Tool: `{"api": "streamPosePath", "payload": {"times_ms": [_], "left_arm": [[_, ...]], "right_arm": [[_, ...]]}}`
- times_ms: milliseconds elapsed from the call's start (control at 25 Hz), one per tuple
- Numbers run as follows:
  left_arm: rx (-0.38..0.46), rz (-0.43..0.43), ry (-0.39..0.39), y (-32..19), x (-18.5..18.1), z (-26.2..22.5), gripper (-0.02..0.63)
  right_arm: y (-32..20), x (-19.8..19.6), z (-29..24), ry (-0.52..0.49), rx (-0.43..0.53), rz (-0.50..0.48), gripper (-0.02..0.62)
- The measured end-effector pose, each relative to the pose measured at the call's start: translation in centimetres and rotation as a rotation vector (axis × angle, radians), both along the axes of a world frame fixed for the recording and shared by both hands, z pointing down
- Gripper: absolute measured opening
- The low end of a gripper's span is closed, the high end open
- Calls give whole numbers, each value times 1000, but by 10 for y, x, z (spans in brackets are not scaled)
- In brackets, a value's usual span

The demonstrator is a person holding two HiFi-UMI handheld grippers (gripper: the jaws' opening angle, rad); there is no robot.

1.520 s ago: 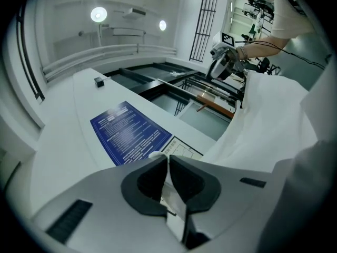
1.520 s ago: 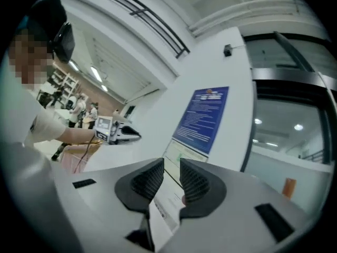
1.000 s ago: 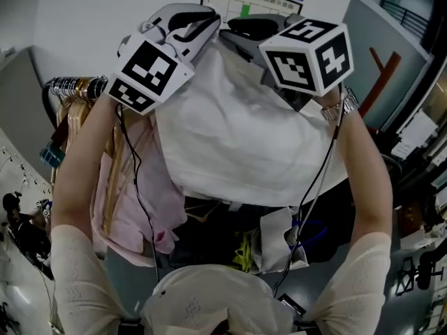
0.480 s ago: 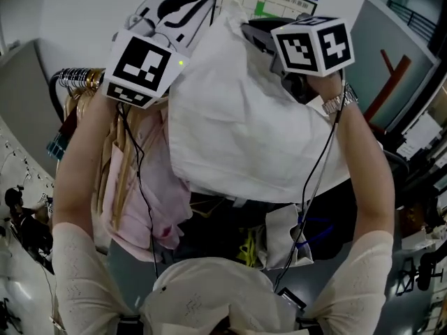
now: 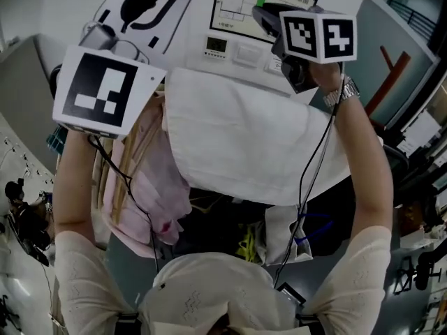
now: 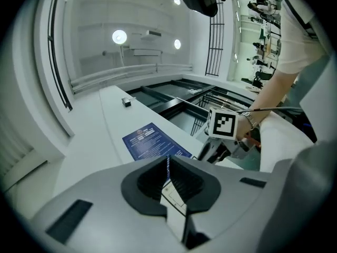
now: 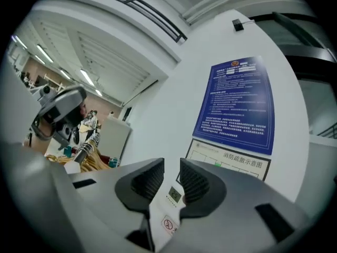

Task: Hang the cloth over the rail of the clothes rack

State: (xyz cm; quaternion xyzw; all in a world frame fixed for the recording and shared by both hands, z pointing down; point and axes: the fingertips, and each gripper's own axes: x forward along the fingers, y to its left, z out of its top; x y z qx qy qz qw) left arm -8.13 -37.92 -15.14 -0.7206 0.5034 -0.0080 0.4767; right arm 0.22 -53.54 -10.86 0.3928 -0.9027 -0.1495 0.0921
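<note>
The white cloth (image 5: 244,138) lies spread out and draped in the middle of the head view, and neither gripper holds it. What it rests on is hidden beneath it. The rack's metal rail (image 7: 85,151) with its hangers shows low at the left of the right gripper view. My left gripper (image 6: 168,165) points up at the wall, jaws together with nothing between them; its marker cube (image 5: 105,93) hangs left of the cloth. My right gripper (image 7: 172,175) is raised above the cloth's far right corner, with a small empty gap between its pads.
Pink garments (image 5: 157,187) on wooden hangers (image 5: 115,180) hang just left of the cloth. The white wall ahead carries a control panel (image 5: 216,45) and a blue notice (image 7: 239,101). Bags and clutter (image 5: 279,239) lie below, and a red pole (image 5: 384,75) leans at the right.
Both grippers have lifted up and apart, away from the cloth. The cloth, bunched and held high between them before, now lies spread out and free.
</note>
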Motion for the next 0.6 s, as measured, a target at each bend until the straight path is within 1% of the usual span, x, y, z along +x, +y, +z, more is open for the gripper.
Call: {"api": "streamPosePath", "payload": {"times_ms": [80, 160, 240, 320, 400, 480, 560, 600], "left_arm": [[-8, -21, -10, 12, 2, 14, 20], [-37, -55, -13, 20, 1, 29, 20], [-75, -76, 5, 25, -2, 43, 20], [-122, -75, 46, 28, -4, 56, 20], [-169, -63, 119, 30, -10, 70, 20], [-220, -64, 228, 32, -23, 89, 20], [-296, -75, 328, 33, -36, 117, 20], [-342, -75, 363, 33, -40, 133, 20]], "right_arm": [[7, 2, -13, -53, 31, -16, 83], [18, 1, -27, -100, 56, -60, 83], [33, -1, -38, -139, 61, -112, 83], [50, -2, -46, -168, 57, -155, 83], [73, 0, -52, -196, 55, -190, 83], [102, 8, -55, -219, 67, -197, 83], [135, 23, -50, -236, 85, -181, 83], [153, 30, -43, -244, 89, -189, 83]]}}
